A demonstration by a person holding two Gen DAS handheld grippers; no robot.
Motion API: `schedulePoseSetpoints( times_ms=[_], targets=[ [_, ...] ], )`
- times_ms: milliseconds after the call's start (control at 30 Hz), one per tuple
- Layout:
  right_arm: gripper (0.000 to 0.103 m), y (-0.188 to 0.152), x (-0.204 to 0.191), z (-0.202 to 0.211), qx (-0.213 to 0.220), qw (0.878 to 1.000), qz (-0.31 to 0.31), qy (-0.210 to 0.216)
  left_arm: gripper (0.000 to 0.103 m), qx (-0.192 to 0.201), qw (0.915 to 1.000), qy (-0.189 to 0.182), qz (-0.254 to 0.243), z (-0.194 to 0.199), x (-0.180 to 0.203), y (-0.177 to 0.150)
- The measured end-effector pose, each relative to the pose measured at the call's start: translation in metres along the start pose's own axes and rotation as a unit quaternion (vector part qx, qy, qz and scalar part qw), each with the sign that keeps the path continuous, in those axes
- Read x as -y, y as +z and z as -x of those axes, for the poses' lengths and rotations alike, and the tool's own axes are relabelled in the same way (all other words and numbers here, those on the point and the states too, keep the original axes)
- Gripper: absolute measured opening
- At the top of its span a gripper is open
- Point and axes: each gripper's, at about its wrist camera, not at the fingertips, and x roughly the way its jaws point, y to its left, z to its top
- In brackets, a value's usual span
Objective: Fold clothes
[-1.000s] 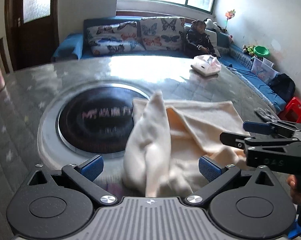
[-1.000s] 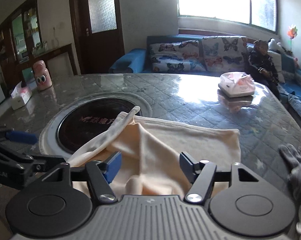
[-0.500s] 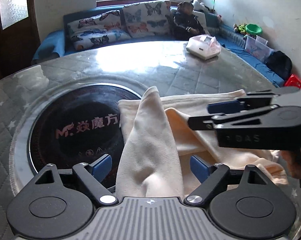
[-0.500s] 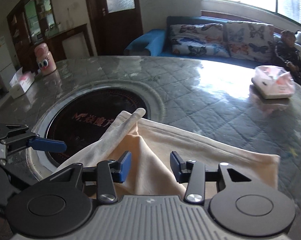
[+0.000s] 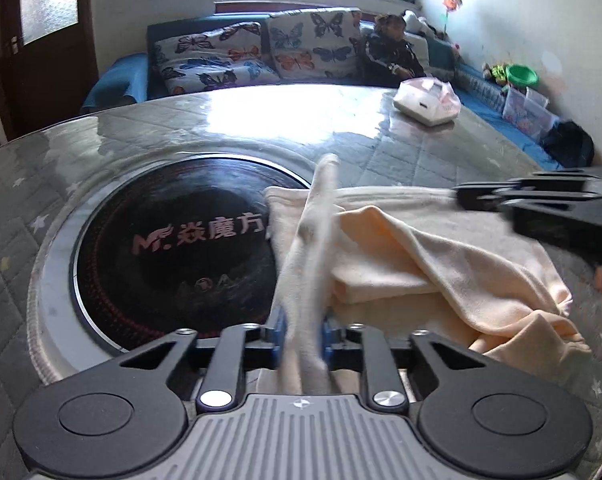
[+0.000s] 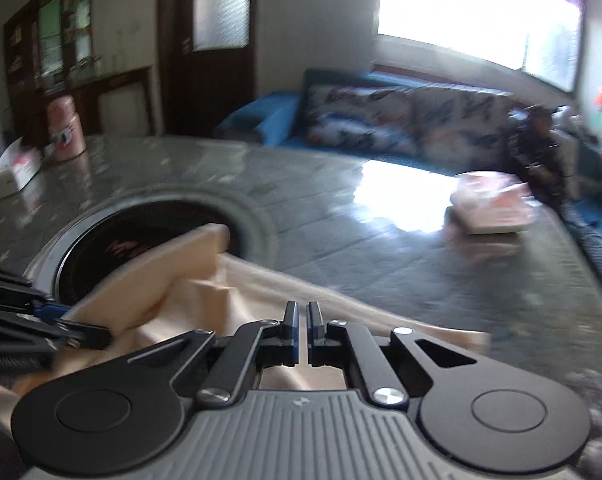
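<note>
Right now the left gripper [image 5: 303, 336] is closing, its blue pads [image 5: 278, 334] pinching a raised strip of the cream garment [image 5: 441, 256] that stands up between them. Beside it, the right gripper [image 6: 302, 334] has its pads drawn together; that view is blurred, so whether any cloth is caught in the narrow slit I cannot tell. Spreading out from both, the garment lies crumpled near the table's [image 5: 261, 120] front edge, one corner overlapping the dark round hob [image 5: 173, 248] set in the table's middle. Well away, near the far right edge, sits a white tissue pack [image 5: 427, 102].
</note>
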Motion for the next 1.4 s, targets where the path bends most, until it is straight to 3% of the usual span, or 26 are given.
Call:
schedulePoseSetpoints(
  times_ms=[133,300,567,667,800,867,933,1033,1133,1333,1400],
  targets=[
    [0.003,-0.011,0.016,0.027,0.005,1.000,-0.008,-0.027,0.007,0.013,0.9999,0.002,0.008,0.013,-0.003,-0.007],
    [0.017,-0.013,0.014,0.032,-0.004,1.000,-0.002,-0.011,0.006,0.028,0.9991,0.019,0.026,0.031,-0.010,-0.021],
    [0.036,0.005,-0.012,-0.026,-0.035,0.997,0.007,0.071,0.006,0.014,0.9969,0.039,0.066,0.054,-0.035,-0.054],
    [0.049,0.009,-0.026,-0.046,-0.042,0.996,0.030,0.066,0.006,0.009,0.9970,0.039,0.067,0.059,-0.038,-0.061],
    [0.041,0.009,-0.032,-0.062,-0.062,0.995,0.035,0.064,0.008,0.007,0.9974,0.035,0.062,0.060,-0.039,-0.062],
    [0.019,0.007,-0.031,-0.065,-0.071,0.995,0.034,0.062,0.013,0.007,0.9975,0.036,0.061,0.057,-0.038,-0.059],
    [0.006,0.004,-0.028,-0.057,-0.060,0.996,0.038,0.051,0.021,0.007,0.9974,0.040,0.059,0.055,-0.037,-0.055],
    [0.003,0.000,-0.023,-0.035,-0.032,0.998,0.059,0.017,0.037,0.012,0.9973,0.046,0.057,0.052,-0.035,-0.049],
    [0.003,-0.007,-0.015,-0.006,-0.004,0.997,0.075,-0.028,0.039,0.019,0.9972,0.051,0.052,0.051,-0.031,-0.043],
    [0.002,-0.036,0.022,0.064,0.026,0.983,0.085,-0.161,0.039,0.040,0.9990,0.000,0.019,0.063,-0.012,-0.041],
    [0.002,-0.044,0.034,0.076,0.016,0.984,0.066,-0.167,0.040,0.043,0.9990,-0.014,0.005,0.064,-0.002,-0.041]
  ],
)
